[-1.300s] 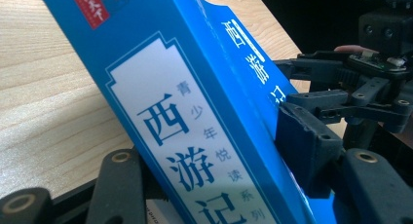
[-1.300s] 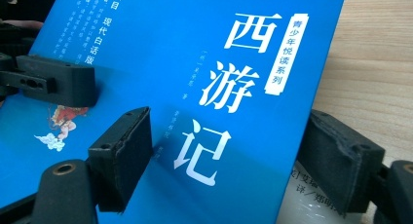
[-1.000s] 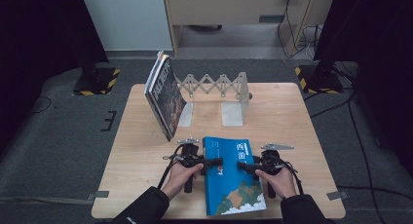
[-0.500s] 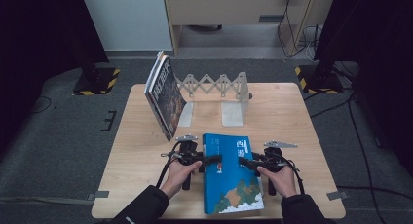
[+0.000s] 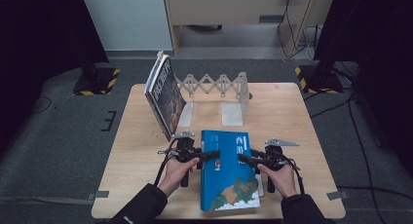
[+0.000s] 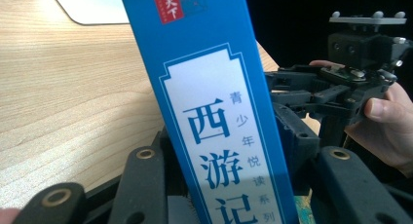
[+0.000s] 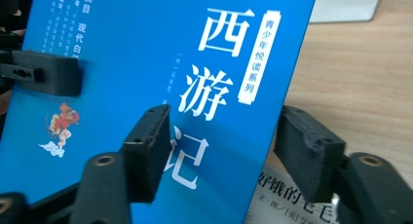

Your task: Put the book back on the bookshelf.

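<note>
Blue book is gripped from both sides: left gripper partly closed on its spine, right gripper partly closed over its opposite edge; both jaws just adjusted.

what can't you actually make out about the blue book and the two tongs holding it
- Left tongs, left gripper view: whether the pads press on the blue book; the book's spine covers the contact.
- Right tongs, right gripper view: the far pad's contact, hidden by the cover.
- Second book beneath, right gripper view: its title is cut off by the bottom edge and the blue cover.
- High view: the leaning book's cover text is too small to read.
</note>
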Demonstrator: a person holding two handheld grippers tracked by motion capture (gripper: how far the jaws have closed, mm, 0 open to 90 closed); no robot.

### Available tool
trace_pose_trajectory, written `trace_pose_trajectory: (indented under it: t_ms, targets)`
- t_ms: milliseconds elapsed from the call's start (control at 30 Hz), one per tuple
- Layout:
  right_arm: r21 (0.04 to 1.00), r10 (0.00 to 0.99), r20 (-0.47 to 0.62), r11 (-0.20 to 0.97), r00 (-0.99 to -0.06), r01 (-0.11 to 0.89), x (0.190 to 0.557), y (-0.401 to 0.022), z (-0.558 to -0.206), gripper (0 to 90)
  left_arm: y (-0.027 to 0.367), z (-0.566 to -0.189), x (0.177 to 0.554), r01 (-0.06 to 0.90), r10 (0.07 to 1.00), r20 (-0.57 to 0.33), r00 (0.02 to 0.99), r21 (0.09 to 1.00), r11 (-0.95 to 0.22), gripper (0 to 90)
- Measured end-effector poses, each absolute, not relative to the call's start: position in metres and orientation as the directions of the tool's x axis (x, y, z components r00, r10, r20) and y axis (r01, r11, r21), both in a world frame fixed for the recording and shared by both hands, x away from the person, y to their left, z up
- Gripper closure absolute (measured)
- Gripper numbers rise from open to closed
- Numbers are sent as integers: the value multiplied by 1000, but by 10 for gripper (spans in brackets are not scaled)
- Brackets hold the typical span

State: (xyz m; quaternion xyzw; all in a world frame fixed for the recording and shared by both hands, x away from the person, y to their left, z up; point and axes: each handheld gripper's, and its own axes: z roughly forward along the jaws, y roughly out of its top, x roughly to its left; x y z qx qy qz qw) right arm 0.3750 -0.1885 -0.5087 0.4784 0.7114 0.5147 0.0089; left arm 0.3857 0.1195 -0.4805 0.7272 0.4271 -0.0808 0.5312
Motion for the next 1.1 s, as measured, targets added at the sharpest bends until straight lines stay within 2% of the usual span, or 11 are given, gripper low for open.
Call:
trace_pose_trajectory:
  t_ms: [333, 700, 833, 900, 1100]
  targets:
    - [725, 679, 497, 17, -541, 688, 374, -187, -507, 368, 119, -474, 385, 693, 531, -560, 637, 717, -75, 555]
    - [793, 671, 459, -14, -582, 609, 376, -187, -491, 422, 124, -455, 384, 643, 520, -531, 669, 765, -45, 586]
    - [786, 661, 483, -37, -575, 617, 376, -189, -494, 410, 122, -455, 383, 644, 520, -530, 670, 763, -53, 586]
    - [759, 642, 522, -51, -561, 649, 377, -188, -501, 341, 122, -457, 383, 649, 518, -532, 670, 758, -62, 586]
    - [730, 626, 554, -49, -548, 681, 376, -188, -505, 347, 120, -457, 382, 650, 519, -528, 672, 757, -72, 586]
